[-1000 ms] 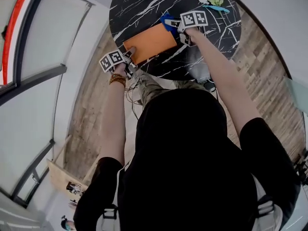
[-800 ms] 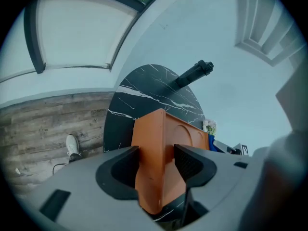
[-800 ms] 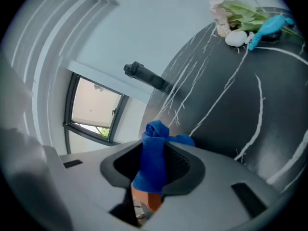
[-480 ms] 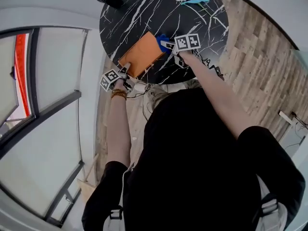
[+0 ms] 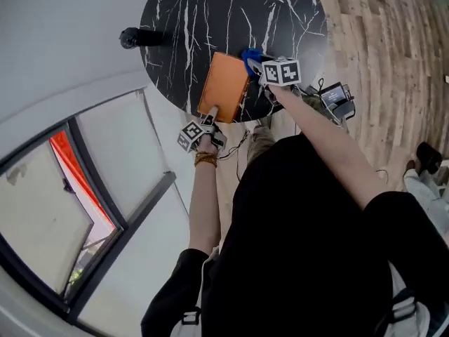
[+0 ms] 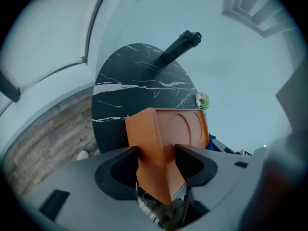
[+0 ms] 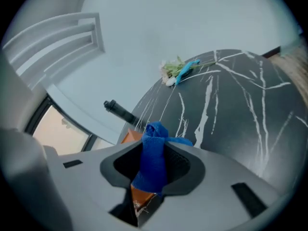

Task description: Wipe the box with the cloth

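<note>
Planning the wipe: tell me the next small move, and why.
Probably sweep the blue cloth in the right gripper across the orange box. The cloth is clamped and sits at the box's far corner, while the left gripper grips its near end.

table (image 5: 280, 20): black, round | box (image 5: 224, 83): orange, flat, by table's 6 o'clock edge | left gripper (image 5: 212, 114): on box's 6 o'clock end | cloth (image 5: 250, 53): blue, box's 1 o'clock, in right gripper (image 5: 255, 64)
</note>
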`<state>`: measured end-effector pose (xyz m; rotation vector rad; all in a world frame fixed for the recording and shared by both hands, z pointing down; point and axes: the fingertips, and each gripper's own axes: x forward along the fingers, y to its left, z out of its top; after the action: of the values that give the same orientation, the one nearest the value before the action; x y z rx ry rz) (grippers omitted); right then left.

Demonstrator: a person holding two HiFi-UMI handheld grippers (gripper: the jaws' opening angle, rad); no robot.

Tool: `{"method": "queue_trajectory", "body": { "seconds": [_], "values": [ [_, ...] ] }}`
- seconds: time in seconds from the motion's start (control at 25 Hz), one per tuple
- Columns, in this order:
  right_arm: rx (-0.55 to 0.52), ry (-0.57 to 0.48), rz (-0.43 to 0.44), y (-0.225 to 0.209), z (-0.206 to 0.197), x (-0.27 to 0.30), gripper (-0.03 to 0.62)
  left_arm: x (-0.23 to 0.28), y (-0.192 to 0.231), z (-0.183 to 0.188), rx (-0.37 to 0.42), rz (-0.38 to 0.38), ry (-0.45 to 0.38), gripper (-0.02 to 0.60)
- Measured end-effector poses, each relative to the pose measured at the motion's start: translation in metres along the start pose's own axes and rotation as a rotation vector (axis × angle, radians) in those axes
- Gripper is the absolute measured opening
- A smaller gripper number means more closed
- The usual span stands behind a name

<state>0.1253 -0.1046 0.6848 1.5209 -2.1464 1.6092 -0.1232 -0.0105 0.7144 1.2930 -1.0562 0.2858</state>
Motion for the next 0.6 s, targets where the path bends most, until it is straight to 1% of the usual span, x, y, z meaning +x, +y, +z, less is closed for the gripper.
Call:
{"method": "queue_trajectory", "body": {
  "seconds": [0.08, 0.12, 0.2, 0.28, 0.36, 0.44, 0.6],
  "values": [
    [0.081, -0.114, -0.08, -0.001, -0.003, -0.005, 0.112, -0.001, 0.001, 0.003, 0.015, -0.017, -0.014, 0.244],
    [0.131, -0.172, -0.107, -0.001, -0.004, -0.007, 0.112, -0.001, 0.001, 0.004, 0.017, -0.028, -0.011, 0.244],
    [0.247, -0.282, -0.144, -0.002, -0.011, -0.014, 0.112, 0.0, 0.002, 0.004, 0.023, -0.051, 0.029, 0.252],
    [0.339, -0.358, -0.169, -0.004, -0.02, -0.019, 0.112, 0.002, 0.003, 0.003, 0.044, -0.075, 0.086, 0.258],
    [0.352, -0.363, -0.197, -0.002, -0.029, -0.017, 0.112, 0.004, 0.002, 0.004, 0.079, -0.084, 0.13, 0.266],
    [0.317, -0.339, -0.219, 0.006, -0.044, -0.014, 0.112, 0.001, 0.004, 0.004, 0.104, -0.079, 0.163, 0.275],
    [0.32, -0.334, -0.2, 0.007, -0.05, -0.016, 0.112, 0.003, 0.003, 0.001, 0.111, -0.088, 0.226, 0.278]
  ]
}}
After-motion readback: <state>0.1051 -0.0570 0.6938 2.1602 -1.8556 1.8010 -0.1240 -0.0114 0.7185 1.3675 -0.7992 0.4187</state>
